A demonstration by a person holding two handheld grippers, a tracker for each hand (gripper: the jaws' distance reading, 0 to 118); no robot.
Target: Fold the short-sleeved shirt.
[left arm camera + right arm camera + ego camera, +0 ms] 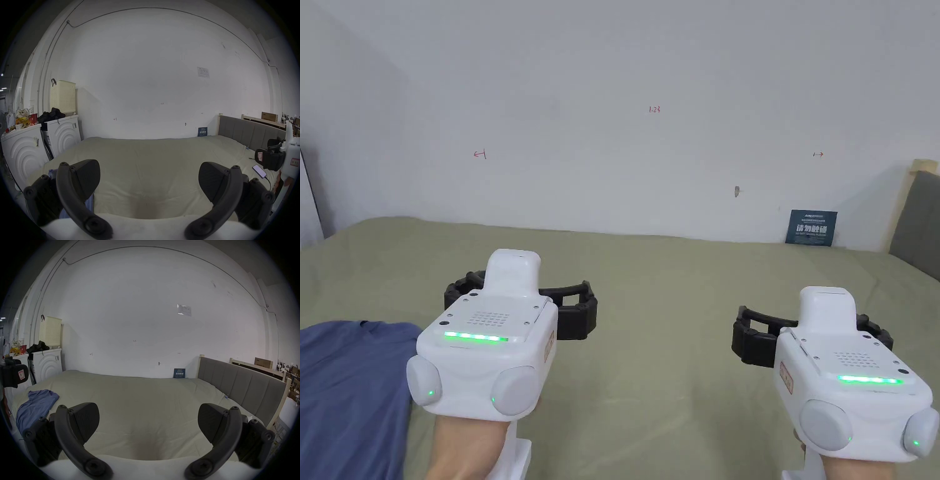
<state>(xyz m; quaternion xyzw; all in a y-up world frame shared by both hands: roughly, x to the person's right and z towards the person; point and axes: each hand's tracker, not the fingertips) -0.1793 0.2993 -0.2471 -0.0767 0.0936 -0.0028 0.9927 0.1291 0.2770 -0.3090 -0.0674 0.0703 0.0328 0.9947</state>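
A blue short-sleeved shirt (pixel 350 387) lies rumpled on the left side of the olive-green bed; in the right gripper view the shirt (pixel 37 404) sits at the bed's left edge. My left gripper (pixel 522 306) hovers just right of the shirt, jaws wide apart and empty; in its own view the left gripper (pixel 148 177) frames bare sheet. My right gripper (pixel 812 331) hangs over the bed's right half, far from the shirt, and in its own view the right gripper (pixel 148 417) is open and empty too.
The bed (pixel 662 281) stands against a white wall. A grey padded headboard (pixel 240 384) runs along its right side. White appliances (pixel 63 134) topped with a basket and clutter stand left of the bed. A phone (pixel 259 171) on a cable lies near the right edge.
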